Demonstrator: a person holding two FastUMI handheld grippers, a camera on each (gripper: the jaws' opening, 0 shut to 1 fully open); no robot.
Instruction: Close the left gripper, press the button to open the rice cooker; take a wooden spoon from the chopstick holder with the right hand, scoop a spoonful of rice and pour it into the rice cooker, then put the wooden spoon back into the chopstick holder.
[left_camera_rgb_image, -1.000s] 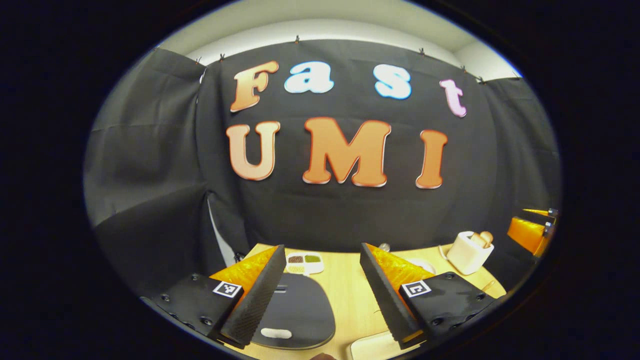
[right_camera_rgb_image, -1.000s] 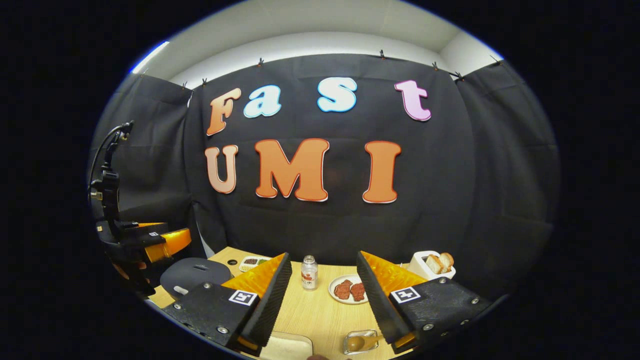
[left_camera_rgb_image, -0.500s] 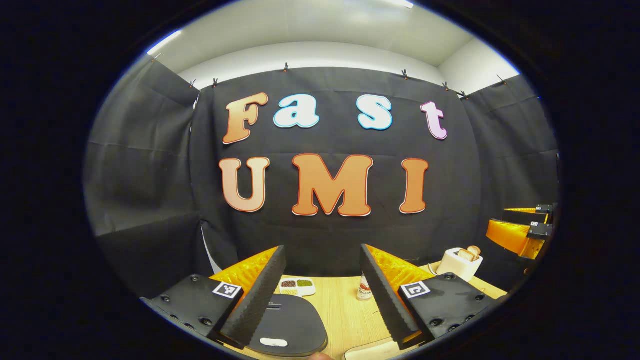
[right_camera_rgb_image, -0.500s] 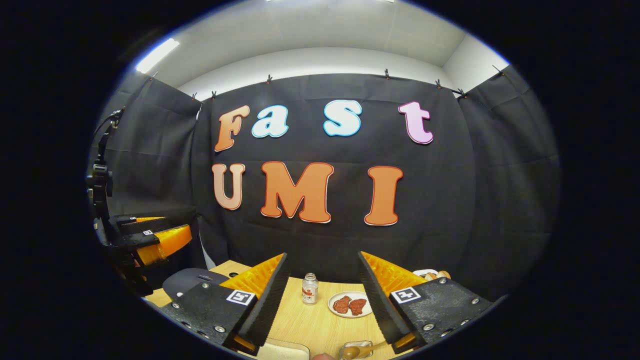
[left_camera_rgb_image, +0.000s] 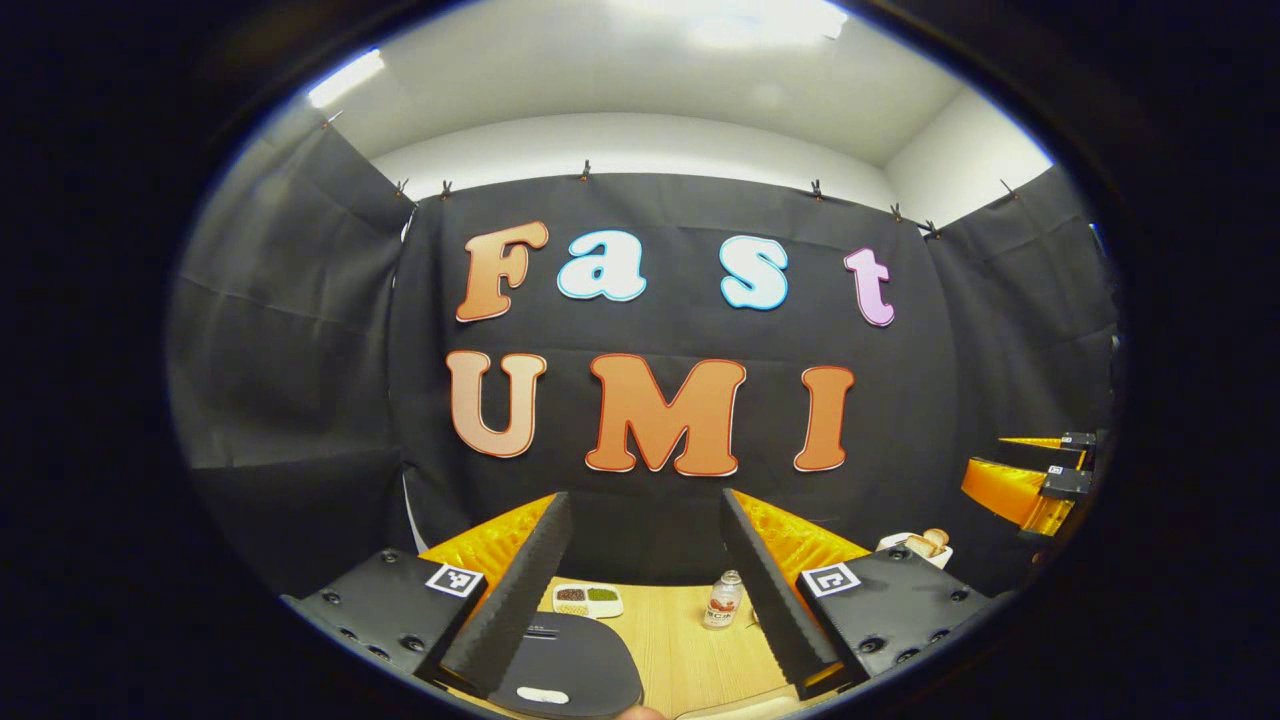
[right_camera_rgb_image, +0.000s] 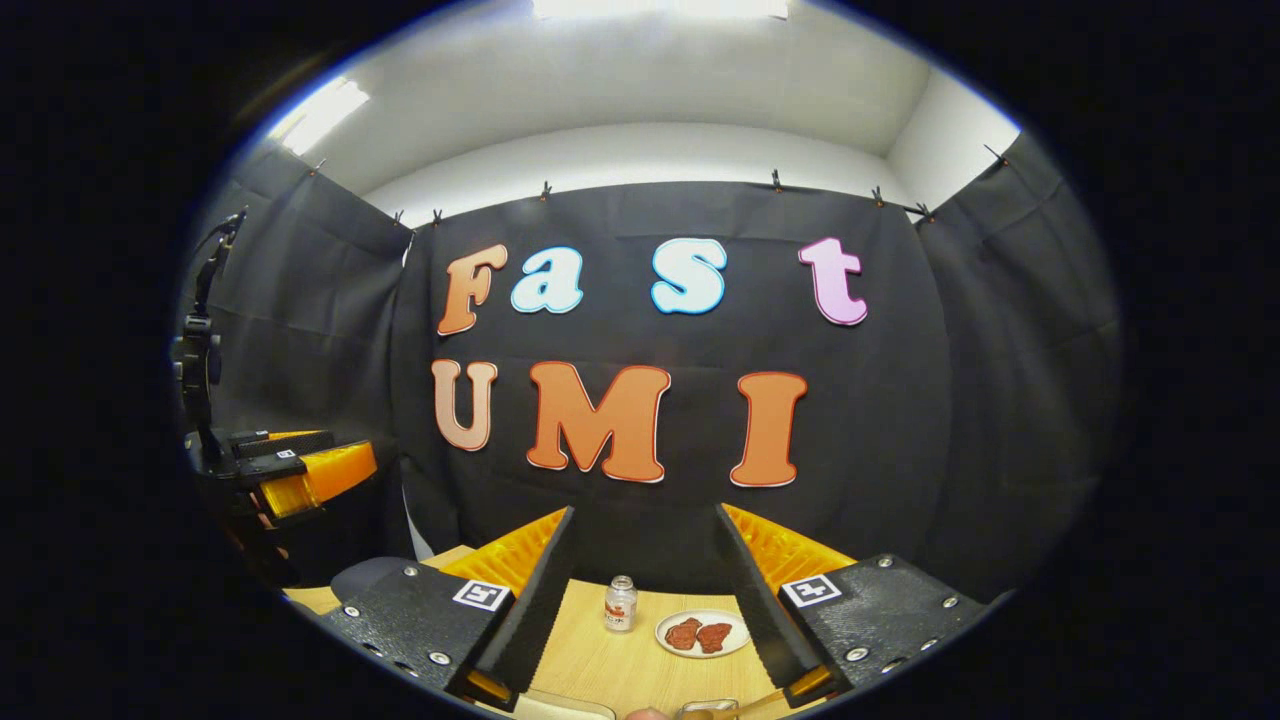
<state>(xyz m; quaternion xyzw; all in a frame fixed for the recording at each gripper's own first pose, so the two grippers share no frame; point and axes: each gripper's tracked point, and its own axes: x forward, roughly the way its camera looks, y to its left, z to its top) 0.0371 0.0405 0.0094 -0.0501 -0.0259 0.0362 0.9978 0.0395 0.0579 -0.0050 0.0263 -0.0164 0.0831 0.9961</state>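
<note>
Both cameras have tilted upward since a second ago, so less bench shows. Nearest, the left gripper and right gripper hang with jaws spread wide, holding nothing. Just below the left one sits the dark rice cooker, lid down with its pale button. I judge no step begun: next, close the left jaws and press it. Farther off stand a small bottle, a plate of reddish pieces, and a divided dish of grains
</note>
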